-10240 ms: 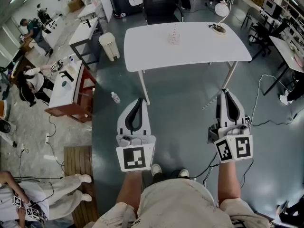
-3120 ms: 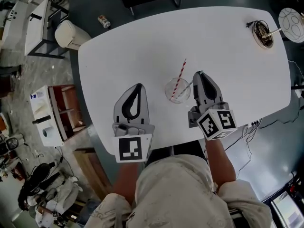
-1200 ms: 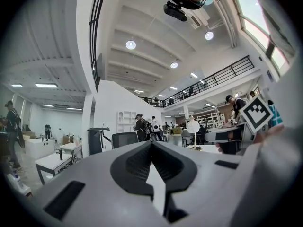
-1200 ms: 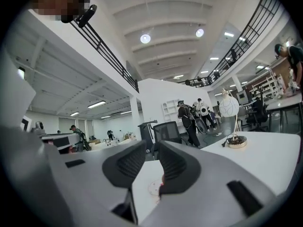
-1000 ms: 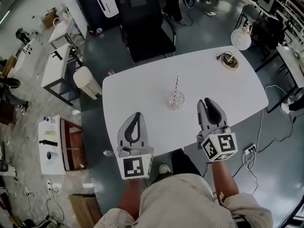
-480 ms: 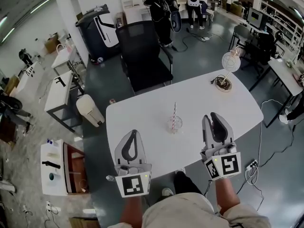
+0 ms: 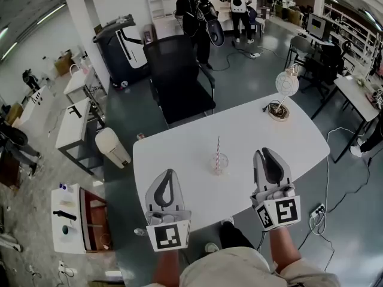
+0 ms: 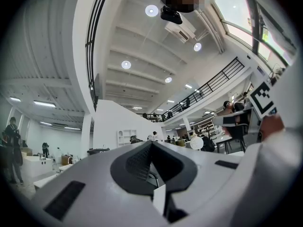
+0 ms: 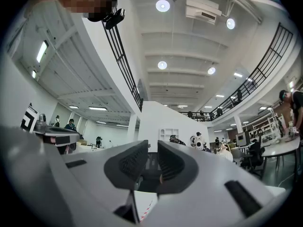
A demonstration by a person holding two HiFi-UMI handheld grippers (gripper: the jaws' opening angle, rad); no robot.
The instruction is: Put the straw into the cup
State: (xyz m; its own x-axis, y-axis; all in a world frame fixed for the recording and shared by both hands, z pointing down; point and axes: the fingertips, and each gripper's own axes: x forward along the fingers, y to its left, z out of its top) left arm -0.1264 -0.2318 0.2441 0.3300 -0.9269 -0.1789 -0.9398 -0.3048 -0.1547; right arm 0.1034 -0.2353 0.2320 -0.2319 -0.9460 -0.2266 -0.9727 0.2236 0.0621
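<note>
A clear cup point(image 7: 219, 162) stands mid-table on the white table point(image 7: 179, 154), with a red-and-white striped straw point(image 7: 217, 148) standing in it. My left gripper point(image 7: 169, 173) hangs over the table's near edge, left of the cup, its jaws shut and empty point(image 8: 151, 144). My right gripper point(image 7: 267, 152) is to the right of the cup and apart from it. Its jaws are closing, a narrow gap is still between them point(image 9: 152, 148), and nothing is held. Both gripper views look level across the hall, over the table.
A black office chair point(image 7: 179, 76) stands behind the table. A round desk lamp point(image 7: 281, 94) sits at the table's far right corner. A white bin point(image 7: 112, 147) is on the floor to the left. People point(image 7: 194, 11) stand at the back.
Both grippers have risen and drawn back from the cup toward the near edge. The right jaws have narrowed. The straw has stayed in the cup.
</note>
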